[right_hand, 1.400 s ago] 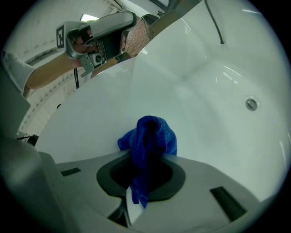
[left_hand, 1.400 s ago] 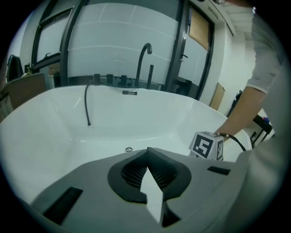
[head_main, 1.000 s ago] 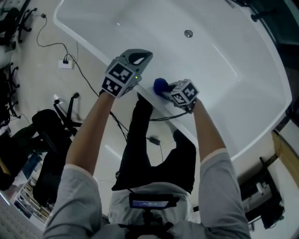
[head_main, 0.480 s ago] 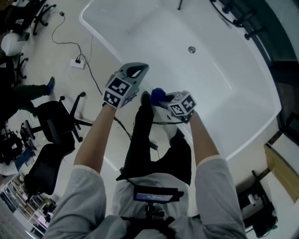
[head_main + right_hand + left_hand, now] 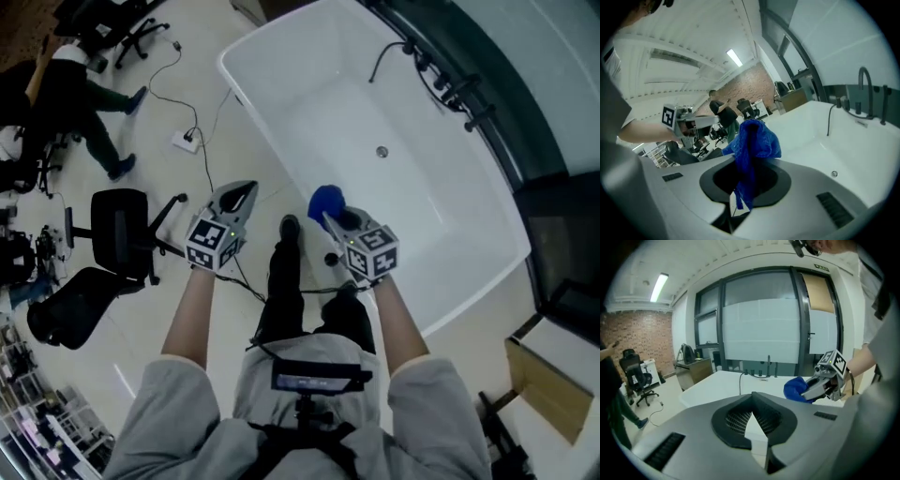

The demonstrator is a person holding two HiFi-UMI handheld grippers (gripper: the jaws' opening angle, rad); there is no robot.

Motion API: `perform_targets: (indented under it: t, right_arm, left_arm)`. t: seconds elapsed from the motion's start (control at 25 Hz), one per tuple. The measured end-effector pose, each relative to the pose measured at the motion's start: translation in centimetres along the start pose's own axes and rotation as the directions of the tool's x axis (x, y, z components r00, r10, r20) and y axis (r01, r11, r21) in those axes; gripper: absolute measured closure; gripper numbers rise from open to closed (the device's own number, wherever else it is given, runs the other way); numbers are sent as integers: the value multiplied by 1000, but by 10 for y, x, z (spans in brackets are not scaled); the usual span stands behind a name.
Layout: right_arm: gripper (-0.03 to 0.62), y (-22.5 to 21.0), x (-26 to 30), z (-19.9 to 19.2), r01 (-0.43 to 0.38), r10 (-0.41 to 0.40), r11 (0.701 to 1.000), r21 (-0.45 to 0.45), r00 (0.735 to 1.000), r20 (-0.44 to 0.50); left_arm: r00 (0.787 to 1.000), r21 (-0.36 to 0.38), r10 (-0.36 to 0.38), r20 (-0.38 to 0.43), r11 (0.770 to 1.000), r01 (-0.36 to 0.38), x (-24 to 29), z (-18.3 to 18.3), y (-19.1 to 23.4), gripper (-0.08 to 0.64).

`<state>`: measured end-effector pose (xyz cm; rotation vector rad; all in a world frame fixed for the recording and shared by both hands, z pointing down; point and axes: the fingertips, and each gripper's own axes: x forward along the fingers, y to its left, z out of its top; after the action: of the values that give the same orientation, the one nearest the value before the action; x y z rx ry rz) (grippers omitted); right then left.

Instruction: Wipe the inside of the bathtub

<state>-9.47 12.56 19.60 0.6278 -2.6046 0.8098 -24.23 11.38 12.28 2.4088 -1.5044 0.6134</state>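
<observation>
A white bathtub [image 5: 309,84] lies ahead of me, its drain [image 5: 382,151] on the bare floor of the basin. My right gripper [image 5: 336,217] is shut on a blue cloth [image 5: 324,201], held above the tub's near rim. In the right gripper view the blue cloth [image 5: 752,145] hangs bunched between the jaws, with the bathtub [image 5: 862,154] beyond. My left gripper [image 5: 236,200] hovers over the room floor left of the tub, jaws together and holding nothing. The left gripper view shows the bathtub [image 5: 722,380] and the right gripper [image 5: 806,391] with its blue cloth [image 5: 794,389].
A black tap and hose [image 5: 412,52] sit on the tub's far side by a dark window ledge. Cables and a power strip [image 5: 185,141] lie on the floor at left. Office chairs [image 5: 122,225] and a person [image 5: 70,94] stand left. A wooden box [image 5: 548,375] is at right.
I have stepped back and upright, so the tub appears farther away and smaller. Both grippers rose away from the rim, the cloth still held in the right one.
</observation>
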Motion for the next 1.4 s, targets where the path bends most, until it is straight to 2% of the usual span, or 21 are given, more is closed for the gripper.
perform_targets:
  t: [0.16,0.36,0.48,0.64,0.8,1.0,1.24,1.4]
  right_arm:
    - [535,70,-68,49,53,-51,998,-30,996,78]
    - [534,88,-115,74,107,-107,994,8,981,160]
    - [534,108,-138,77,169,-172,985,34,963,208]
    - [534,129,-153,73,268,-273,962,57,925,263]
    - [533,145,-160,56,419,-431,902,103,866,254]
    - [532,176,-163,32,558,-573,819,135,784,238]
    - [532,205,-171,5,664,-703,711,233,680,209]
    - [532,221,-185,-6,710,-755,655,258,630,183]
  left_arm:
    - [997,-27,68,31,997,-67,-102,29,-12,557]
    - [990,-108,130,62,987,-123,-157,41,-12,557]
    - [989,-134,117,93,986,-104,-186,39,-13,557]
    - [991,-114,50,127,993,-35,-203,36,-10,557]
    - [989,-99,-41,142,994,56,-209,33,3,557]
    - [978,-76,-128,165,987,142,-223,26,24,557]
    - [959,-67,-246,138,964,257,-227,23,31,557]
    - [940,-84,-316,128,941,327,-230,25,15,557]
